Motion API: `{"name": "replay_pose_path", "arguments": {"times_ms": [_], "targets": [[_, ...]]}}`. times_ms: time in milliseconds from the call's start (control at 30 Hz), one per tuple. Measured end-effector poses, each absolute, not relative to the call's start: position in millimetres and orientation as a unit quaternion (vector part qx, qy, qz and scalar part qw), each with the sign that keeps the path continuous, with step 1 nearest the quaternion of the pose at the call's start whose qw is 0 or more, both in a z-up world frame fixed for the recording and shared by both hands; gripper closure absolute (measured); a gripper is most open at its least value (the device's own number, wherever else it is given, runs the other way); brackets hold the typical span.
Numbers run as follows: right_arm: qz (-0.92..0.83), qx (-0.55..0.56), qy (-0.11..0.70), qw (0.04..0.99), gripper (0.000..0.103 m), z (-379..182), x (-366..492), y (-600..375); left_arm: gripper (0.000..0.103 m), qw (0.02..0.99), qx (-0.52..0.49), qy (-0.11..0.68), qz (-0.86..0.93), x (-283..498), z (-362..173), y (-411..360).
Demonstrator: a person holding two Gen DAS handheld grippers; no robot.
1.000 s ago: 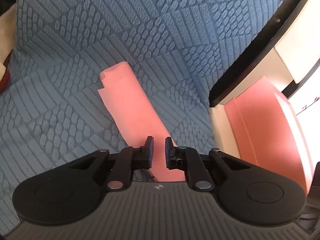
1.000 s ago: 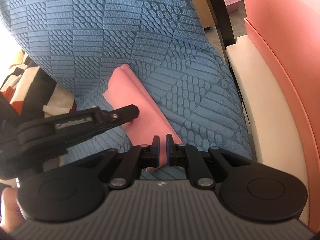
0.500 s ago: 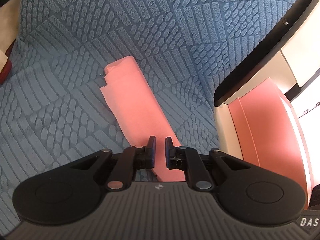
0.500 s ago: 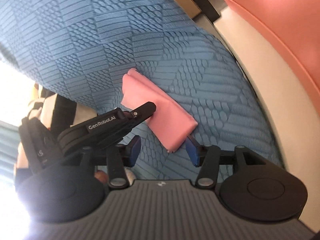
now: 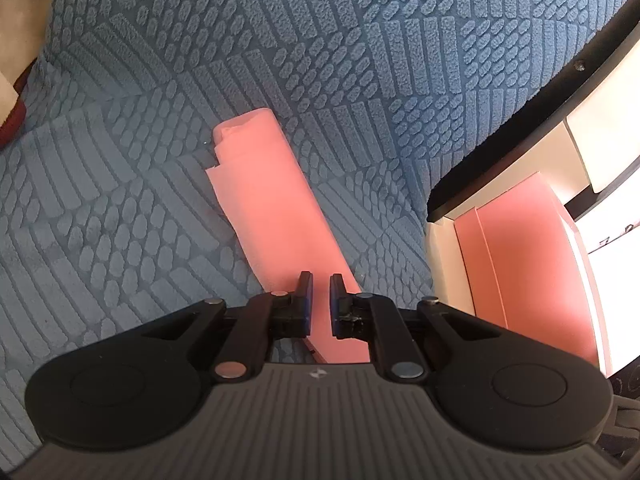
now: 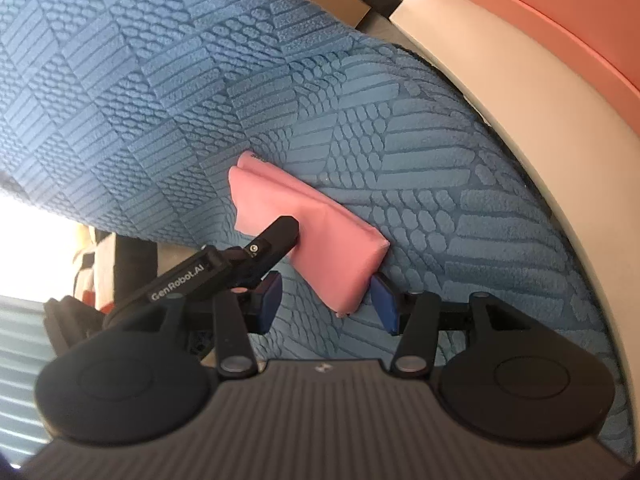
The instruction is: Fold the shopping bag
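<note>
- Bag (image 5: 272, 216), pink, folded into a long narrow strip, lies flat on blue textured cover (image 5: 360, 60), near its edge beside a cream ledge (image 6: 532, 128).
- Left tongs (image 5: 319, 292): narrow gap, poised over the strip's near end; grip on it cannot be told.
- Right tongs (image 6: 326, 298): jaws have just been opening, now apart, the strip's end between them, pads not pressing.

Lay lengthwise on the blue textured quilted cover (image 5: 360, 60), the folded pink fabric shopping bag (image 5: 272, 208). Sat over its near end, the left gripper (image 5: 319, 300). Stood right of the cover, a cream-and-pink panelled frame (image 5: 520, 248).
</note>
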State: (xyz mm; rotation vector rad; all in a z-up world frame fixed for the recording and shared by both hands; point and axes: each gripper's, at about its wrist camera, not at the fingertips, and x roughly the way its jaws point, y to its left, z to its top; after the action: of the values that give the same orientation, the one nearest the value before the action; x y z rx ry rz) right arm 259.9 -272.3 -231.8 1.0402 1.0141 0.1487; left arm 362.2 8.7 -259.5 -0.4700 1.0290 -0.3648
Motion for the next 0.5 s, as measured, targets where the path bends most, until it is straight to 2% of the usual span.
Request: {"name": "replay_pose_path", "arguments": {"times_ms": [333,500], "targets": [[0.131,0.507,0.368,0.768,0.049,-216,259,-281,0.09,0.827,-0.232,0.485,-0.166,370,-257,5],[0.121,0.506,0.373,0.768,0.05,-220,270,-285,0.091,0.824,-0.241,0.486,-0.165,371,-258,5]]}}
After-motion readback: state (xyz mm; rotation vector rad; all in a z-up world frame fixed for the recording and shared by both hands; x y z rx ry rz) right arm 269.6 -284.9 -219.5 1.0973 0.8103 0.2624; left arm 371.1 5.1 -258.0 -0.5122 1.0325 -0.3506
